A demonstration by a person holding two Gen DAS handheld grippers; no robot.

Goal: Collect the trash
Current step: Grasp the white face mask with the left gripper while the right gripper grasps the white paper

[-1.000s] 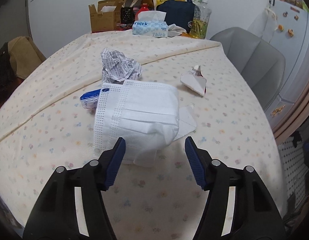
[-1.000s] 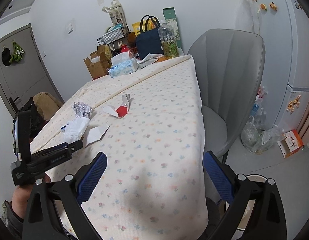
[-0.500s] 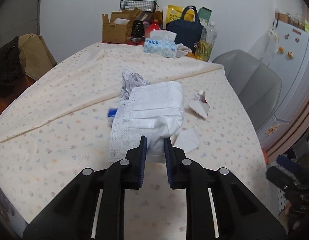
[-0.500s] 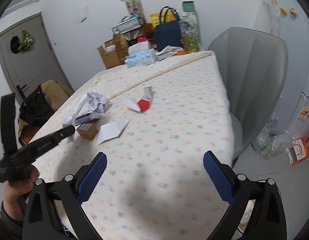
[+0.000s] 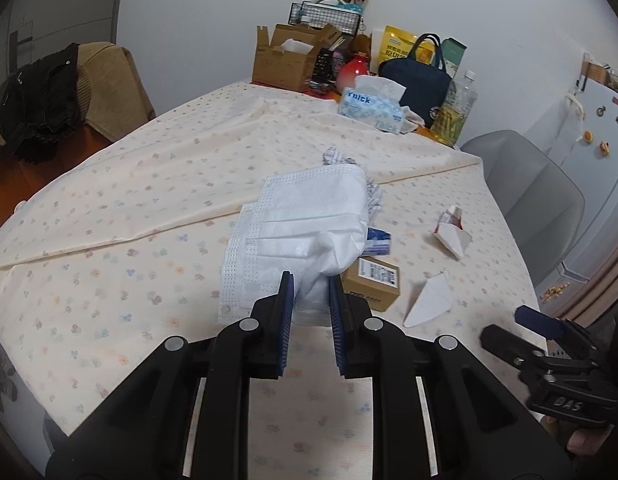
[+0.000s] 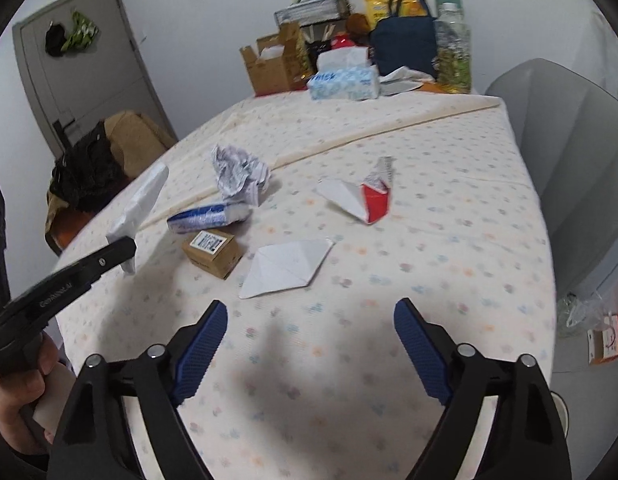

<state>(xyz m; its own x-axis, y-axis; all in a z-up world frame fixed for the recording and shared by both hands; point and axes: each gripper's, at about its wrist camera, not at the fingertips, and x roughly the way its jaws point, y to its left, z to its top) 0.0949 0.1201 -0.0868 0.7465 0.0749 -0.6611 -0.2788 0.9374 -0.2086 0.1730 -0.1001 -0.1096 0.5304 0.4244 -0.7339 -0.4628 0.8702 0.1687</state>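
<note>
My left gripper (image 5: 311, 286) is shut on a white face mask (image 5: 305, 232) and holds it lifted above the table; the mask also shows in the right wrist view (image 6: 143, 204). Below it lie a small brown box (image 5: 373, 282), a blue wrapper (image 5: 377, 236), a crumpled printed paper (image 6: 239, 172), a folded white paper (image 6: 287, 268) and a red-and-white folded wrapper (image 6: 363, 200). My right gripper (image 6: 311, 334) is open and empty over the near part of the table, just short of the white paper.
A floral tablecloth (image 5: 109, 240) covers the table. At the far end stand a tissue box (image 5: 369, 110), a cardboard box (image 5: 285, 60), a dark blue bag (image 5: 419, 76) and a bottle (image 5: 455, 114). A grey chair (image 6: 565, 168) stands on the right.
My left gripper closed on the face mask and lifted it off the table, uncovering the brown box. My right gripper moved in over the table toward the white paper.
</note>
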